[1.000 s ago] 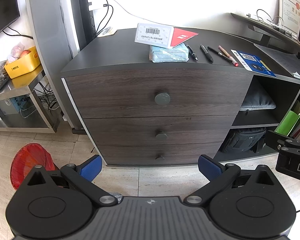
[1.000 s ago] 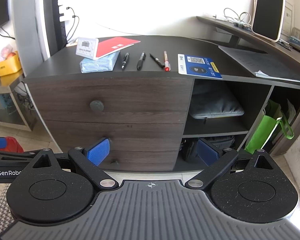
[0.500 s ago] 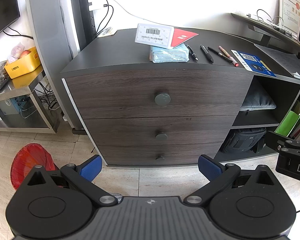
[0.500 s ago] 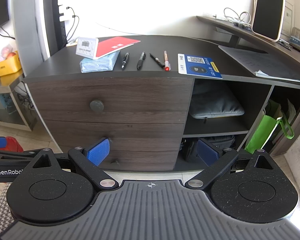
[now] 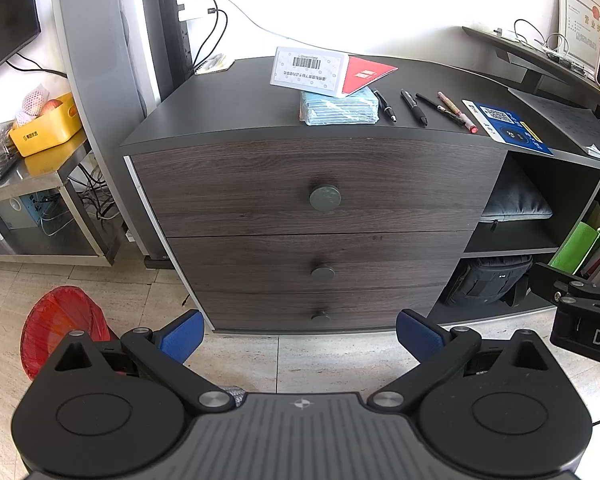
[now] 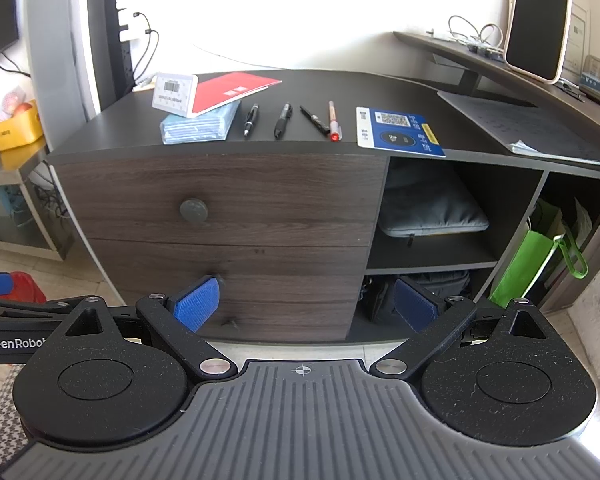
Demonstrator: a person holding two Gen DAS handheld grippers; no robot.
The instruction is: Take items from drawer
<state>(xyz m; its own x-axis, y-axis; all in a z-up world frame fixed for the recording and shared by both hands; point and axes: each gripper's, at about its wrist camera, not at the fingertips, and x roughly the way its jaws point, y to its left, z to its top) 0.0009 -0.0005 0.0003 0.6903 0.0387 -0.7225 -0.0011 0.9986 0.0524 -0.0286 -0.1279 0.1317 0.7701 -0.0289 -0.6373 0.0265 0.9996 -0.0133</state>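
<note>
A dark wood chest has three shut drawers. The top drawer [image 5: 320, 184] has a round grey knob [image 5: 325, 197], also in the right wrist view [image 6: 194, 210]. The middle knob [image 5: 323, 272] and bottom knob [image 5: 320, 316] sit below. On top lie a white barcode box [image 5: 308, 70], a red booklet [image 5: 366, 74], a blue packet [image 5: 338, 109], several pens [image 5: 414, 107] and a blue card [image 5: 506, 126]. My left gripper [image 5: 298, 338] is open and empty, well back from the chest. My right gripper [image 6: 306, 306] is open and empty, facing the chest's right side.
Open shelves right of the drawers hold a grey pouch [image 6: 432, 212], a black bag [image 5: 488, 284] and a green bag [image 6: 528, 264]. A red bin [image 5: 60, 324] stands on the floor at left. A yellow basket [image 5: 46, 126] sits on a metal table. A phone [image 6: 538, 24] stands on the raised shelf.
</note>
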